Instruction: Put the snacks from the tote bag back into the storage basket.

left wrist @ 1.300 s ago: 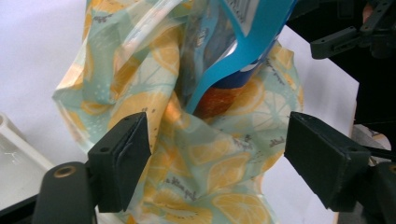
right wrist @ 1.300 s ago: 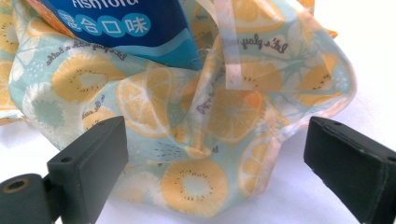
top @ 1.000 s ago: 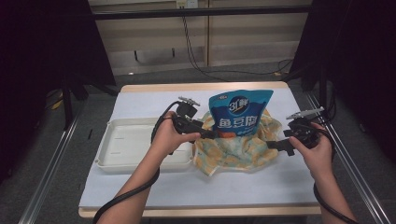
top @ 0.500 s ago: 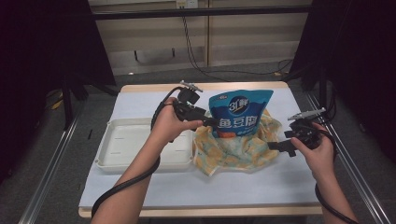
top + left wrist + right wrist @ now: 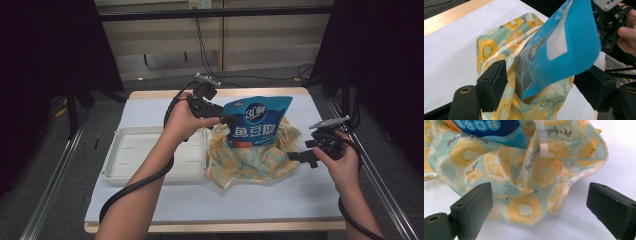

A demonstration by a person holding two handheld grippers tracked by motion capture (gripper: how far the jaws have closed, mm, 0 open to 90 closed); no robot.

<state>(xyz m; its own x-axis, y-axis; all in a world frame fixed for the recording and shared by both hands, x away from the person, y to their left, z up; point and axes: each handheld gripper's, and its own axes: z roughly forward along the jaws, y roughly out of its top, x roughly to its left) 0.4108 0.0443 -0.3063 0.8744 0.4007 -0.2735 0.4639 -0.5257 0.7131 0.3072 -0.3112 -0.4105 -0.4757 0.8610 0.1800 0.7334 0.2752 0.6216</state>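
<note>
- Two grippers worked at one fruit-patterned yellow and teal fabric bag (image 5: 252,157) on the white-covered desk (image 5: 150,200) in the high view. A glossy blue snack pouch with white lettering (image 5: 257,120) stood half inside the bag, its top leaning out. The left gripper (image 5: 225,120) was at the pouch's left edge, the right gripper (image 5: 295,156) just beside the bag's right rim. A white plastic tray (image 5: 125,160) lay to the left, touching nothing.
- Left gripper view: the jaws stood wide apart around the blue snack pouch (image 5: 564,47) and the bag's mouth (image 5: 499,55), gripping neither. Judged from this, the unheld pouch could tip out or topple the limp bag if nudged sideways.
- Right gripper view: the jaws were wide open, straddling a folded corner of the fabric bag (image 5: 529,195) without pinching it. Closing there might catch only a loose fold, so the rim could slip and the mouth collapse.
</note>
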